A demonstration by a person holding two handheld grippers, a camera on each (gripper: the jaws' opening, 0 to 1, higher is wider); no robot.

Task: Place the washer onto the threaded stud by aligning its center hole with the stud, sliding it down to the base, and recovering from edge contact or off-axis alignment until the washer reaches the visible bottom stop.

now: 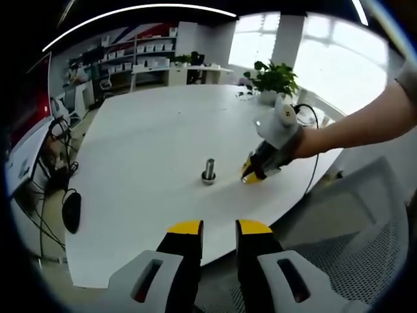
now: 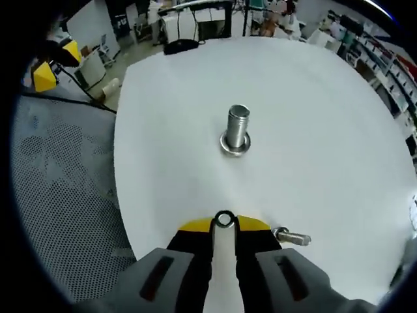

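- Pinching the washer point(image 2: 225, 220) edge-on between its yellow-tipped fingers point(image 2: 195, 227), the right gripper point(image 2: 225, 225) is held low over the white desk point(image 2: 326, 130), with the washer's hole facing the camera.
- The threaded stud point(image 2: 237, 126) is seen standing upright on a wide flange ahead of the right gripper, apart from the washer; nothing has been slid onto it yet.
- A loose bolt point(image 2: 292, 237) is seen lying on the desk just beside the right gripper's fingers.
- In the left gripper view, the right gripper point(image 1: 254, 173) is shown tilted down with its tip at the desk point(image 1: 143, 130), just beside the stud point(image 1: 209, 171), a person's arm point(image 1: 352, 127) behind it.
- The left gripper point(image 1: 219, 228) is held back near the desk's edge, its fingers point(image 1: 186, 228) slightly parted and holding nothing, probably so the approach is left unobstructed.
- By judgement, the washer must be turned flat and centred above the stud before lowering; a tilted approach would likely catch on the threads.
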